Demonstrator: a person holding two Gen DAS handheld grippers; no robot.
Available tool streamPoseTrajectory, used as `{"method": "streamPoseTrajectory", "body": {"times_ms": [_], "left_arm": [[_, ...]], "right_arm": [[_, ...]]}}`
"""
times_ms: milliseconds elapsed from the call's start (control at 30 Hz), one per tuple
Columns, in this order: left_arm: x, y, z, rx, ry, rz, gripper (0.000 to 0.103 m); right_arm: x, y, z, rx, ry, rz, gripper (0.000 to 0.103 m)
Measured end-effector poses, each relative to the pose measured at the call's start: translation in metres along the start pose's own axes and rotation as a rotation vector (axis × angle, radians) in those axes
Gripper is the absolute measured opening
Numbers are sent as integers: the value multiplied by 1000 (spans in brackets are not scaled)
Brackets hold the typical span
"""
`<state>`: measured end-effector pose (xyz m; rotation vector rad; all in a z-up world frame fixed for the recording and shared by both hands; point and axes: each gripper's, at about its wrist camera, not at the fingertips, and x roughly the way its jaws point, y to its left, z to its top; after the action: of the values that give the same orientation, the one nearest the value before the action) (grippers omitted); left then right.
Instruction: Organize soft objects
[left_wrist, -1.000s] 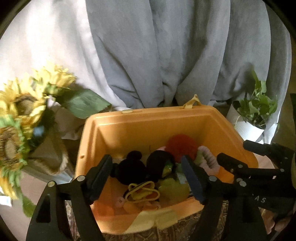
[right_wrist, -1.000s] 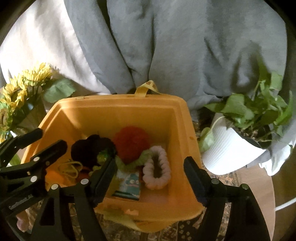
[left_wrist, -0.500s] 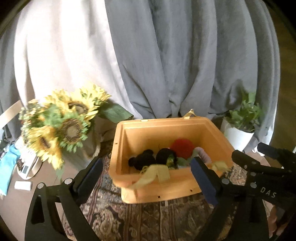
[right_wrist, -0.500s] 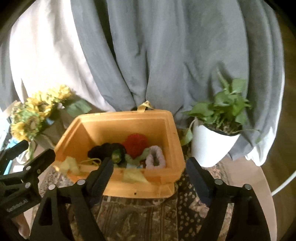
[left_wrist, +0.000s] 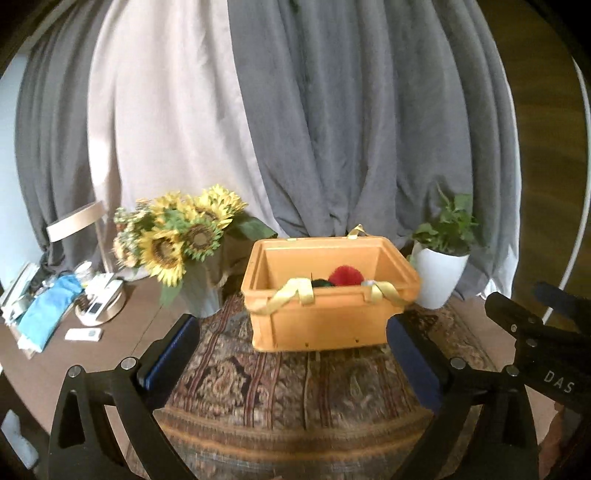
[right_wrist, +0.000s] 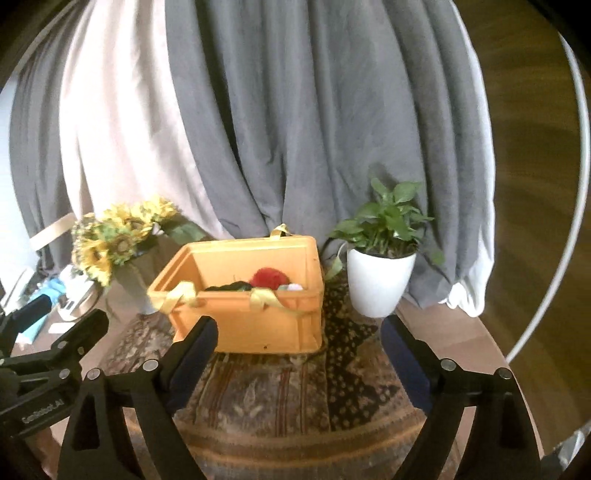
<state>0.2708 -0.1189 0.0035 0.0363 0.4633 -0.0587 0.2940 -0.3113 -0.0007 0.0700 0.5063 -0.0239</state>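
1. Left wrist view: the orange plastic bin (left_wrist: 325, 314) stands on a patterned brown rug (left_wrist: 295, 380), between a bunch of yellow sunflowers (left_wrist: 177, 236) and a leafy green plant in a white pot (left_wrist: 441, 280). Yellow ribbon straps (left_wrist: 291, 293) hang over its near rim.
2. Same view: above the rim only the top of a fuzzy red ball (left_wrist: 345, 275) and a dark soft item (left_wrist: 319, 283) show; the rest of the contents sit hidden behind the near wall. Small clutter at the far left is too blurred to identify.
3. Same view: the left gripper (left_wrist: 291, 354) has its jaws spread wide, holding nothing and touching nothing, short of the bin.
4. Right wrist view: the bin (right_wrist: 251, 314) appears at an angle, with the red ball (right_wrist: 267, 277), the dark item (right_wrist: 231, 286) and a pale scrap (right_wrist: 295, 287) peeking over the edge beside the straps (right_wrist: 266, 297).
5. Same view: the lower contents are concealed; grey draped curtains (right_wrist: 295, 129) fill the background.
6. Same view: the right gripper (right_wrist: 299, 339) is also wide apart and empty, clear of the bin.
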Motion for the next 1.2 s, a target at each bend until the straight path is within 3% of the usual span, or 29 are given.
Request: {"method": "streamPoseTrajectory", "body": {"times_ms": [600, 1200], "left_arm": [[-154, -24, -56, -1, -55, 25, 103], [-213, -20, -81, -5, -92, 38, 103]], "right_arm": [[-156, -22, -65, -13, -60, 42, 94], [-220, -23, -95, 11, -85, 74, 96]]}}
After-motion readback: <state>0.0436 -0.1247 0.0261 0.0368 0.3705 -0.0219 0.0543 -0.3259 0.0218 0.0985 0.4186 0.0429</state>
